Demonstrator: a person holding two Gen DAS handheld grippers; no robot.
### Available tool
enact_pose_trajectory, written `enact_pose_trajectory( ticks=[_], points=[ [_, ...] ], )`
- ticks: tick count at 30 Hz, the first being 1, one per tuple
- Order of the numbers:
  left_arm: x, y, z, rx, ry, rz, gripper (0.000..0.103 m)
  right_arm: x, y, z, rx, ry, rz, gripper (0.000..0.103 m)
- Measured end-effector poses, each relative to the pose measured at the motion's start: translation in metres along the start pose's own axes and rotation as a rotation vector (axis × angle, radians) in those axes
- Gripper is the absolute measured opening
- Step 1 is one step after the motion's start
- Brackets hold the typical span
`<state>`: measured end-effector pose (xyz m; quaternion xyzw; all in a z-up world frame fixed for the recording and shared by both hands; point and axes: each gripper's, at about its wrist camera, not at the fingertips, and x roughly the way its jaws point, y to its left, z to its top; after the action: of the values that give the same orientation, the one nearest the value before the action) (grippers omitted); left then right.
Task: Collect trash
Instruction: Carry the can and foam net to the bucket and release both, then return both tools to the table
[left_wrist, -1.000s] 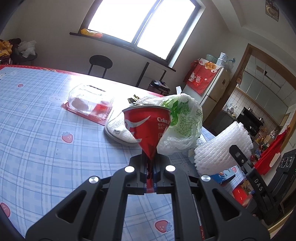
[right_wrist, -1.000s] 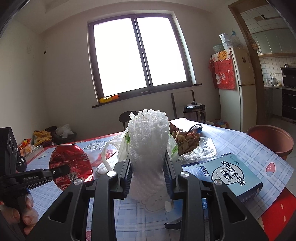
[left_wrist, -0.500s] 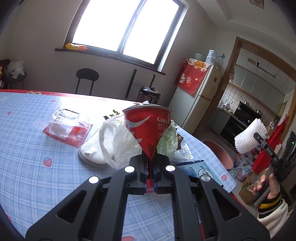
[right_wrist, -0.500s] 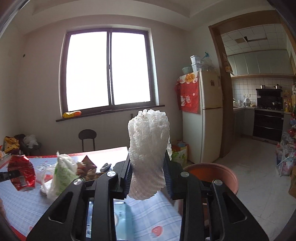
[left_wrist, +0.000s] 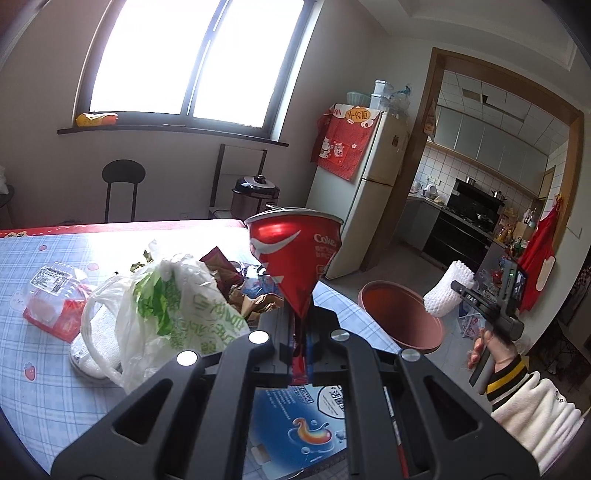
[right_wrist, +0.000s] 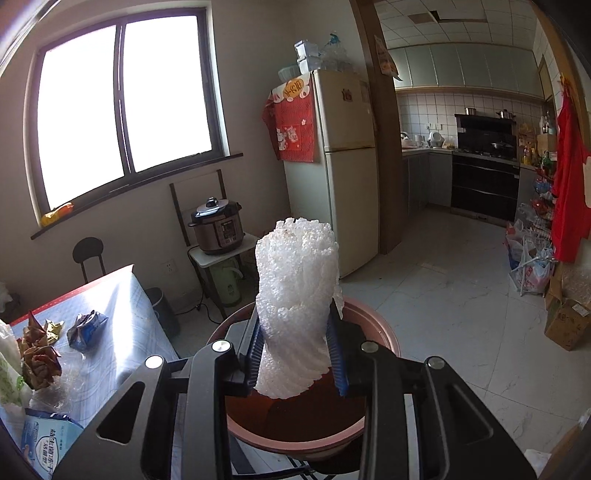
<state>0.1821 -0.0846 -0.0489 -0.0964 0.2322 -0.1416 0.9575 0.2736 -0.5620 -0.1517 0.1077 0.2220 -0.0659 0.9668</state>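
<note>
— What's around you?
— Checked bench (left_wrist: 44, 376) near a window (left_wrist: 184, 59); tiled floor (right_wrist: 461, 306). My left tongs (left_wrist: 300, 334) pinch a crushed can (left_wrist: 295, 254).
— The right?
— Right tongs (right_wrist: 297, 354), jaws just widening, around foam netting (right_wrist: 295, 295), above the basin (right_wrist: 373, 321) off the bench's corner.

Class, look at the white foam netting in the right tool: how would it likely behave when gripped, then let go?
The white foam netting looks soft: it narrows between the right tool pads, so it probably springs back. Seemingly light, it might drift beside the basin.

One crushed red can (left_wrist: 295, 258), one white foam net (right_wrist: 297, 306), one basin (right_wrist: 373, 325), two hand-held grippers.
</note>
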Motion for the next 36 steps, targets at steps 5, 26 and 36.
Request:
enact_pose_trajectory(
  ticks=[5,26,36],
  points=[
    [0.033,-0.027,0.004,0.012,0.057,-0.034,0.008,0.002,-0.006,-0.004,0.015,-0.018,-0.017,0.081],
    [0.226,-0.222,0.025,0.147,0.286,-0.289,0.008,-0.057,-0.048,-0.036,0.047,0.023,-0.065,0.097],
    [0.272,-0.268,0.028,0.151,0.185,-0.356,0.091,-0.064,-0.065,-0.054,0.091,0.058,-0.083,0.097]
  ],
)
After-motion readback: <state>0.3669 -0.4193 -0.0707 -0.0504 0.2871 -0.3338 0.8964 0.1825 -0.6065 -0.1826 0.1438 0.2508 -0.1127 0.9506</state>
